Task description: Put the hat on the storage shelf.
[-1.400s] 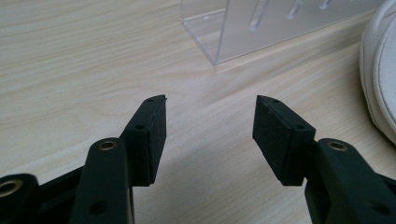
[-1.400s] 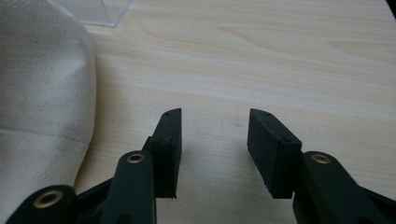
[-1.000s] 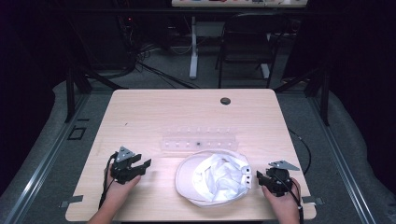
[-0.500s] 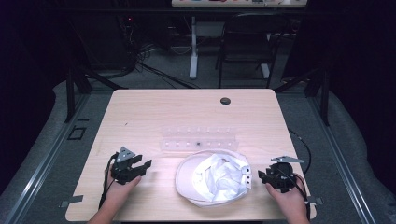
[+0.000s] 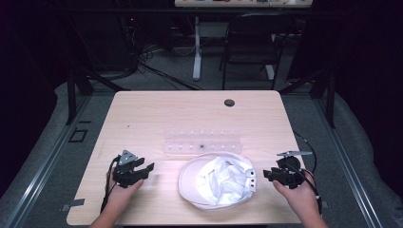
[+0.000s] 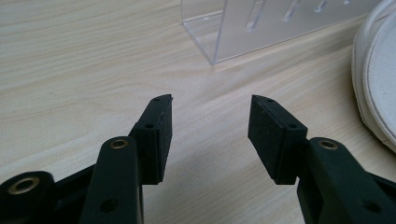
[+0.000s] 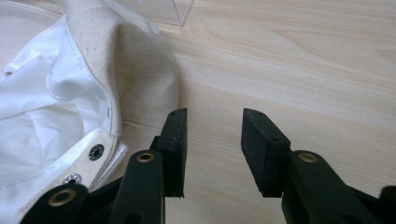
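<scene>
Right gripper [image 5: 281, 175] has drawn back off the cap's [image 5: 216, 183] edge toward the table's 4 o'clock corner since the earlier pic; left gripper [image 5: 138, 172] hasn't shifted. R jaws have just been closing a bit, w/ nothing between them: bare wood shows in the gap, so they stand moderately apart, gripping nothing. L jaws sit wide, also over bare wood, holding nothing.

Cap: lies upside down at approx 6 o'clock of the table [image 5: 142, 114], between both grippers. Off-white canvas, coarse weave, stitched seams; crumpled smooth white lining inside; back strap w/ small round metal snaps [image 7: 96, 151]. Brim is a flat rounded disc, its curved edge at the right side of the left gripper view [image 6: 373, 70]. In the right gripper view the canvas wall lies just beside the near pad, apart from it I think, but hard to tell.

Clear acrylic rack [image 5: 202, 141]: long, box-shaped, sharp corners, row of slots; just beyond the cap at 12 o'clock, near it; touching or not, can't tell.

Table: pale wood grain, rounded corners, small dark round cap [image 5: 229, 102] near the far edge at 1 o'clock. Open room: far half, plus the 9 o'clock side. R gripper sits near the 3 o'clock edge; both hands close to the near edge.
</scene>
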